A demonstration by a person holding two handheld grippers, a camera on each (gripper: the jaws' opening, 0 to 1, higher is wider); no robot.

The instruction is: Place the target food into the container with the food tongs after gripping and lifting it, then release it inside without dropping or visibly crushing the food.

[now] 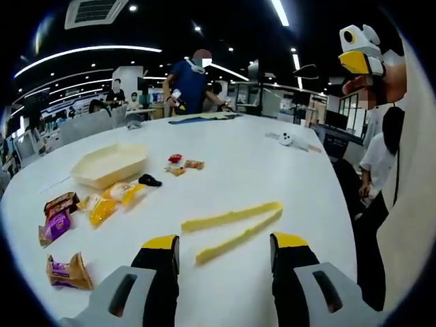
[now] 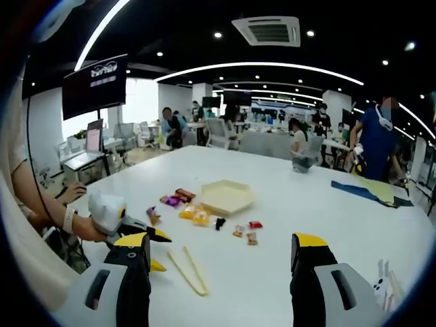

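Pale yellow plastic food tongs [image 1: 235, 229] are seen lying spread on the white table [image 1: 272, 170], untouched, pinching nothing.

White table [image 1: 286, 170] carries a small white round object [image 1: 287, 139] near its far edge. Blue and yellow sheets [image 2: 371, 191] lie at the far end. Person in blue top [image 1: 191, 82] stands beyond. Wall monitor [image 2: 94, 85] dark. Ceiling vent [image 2: 267, 30] overhead
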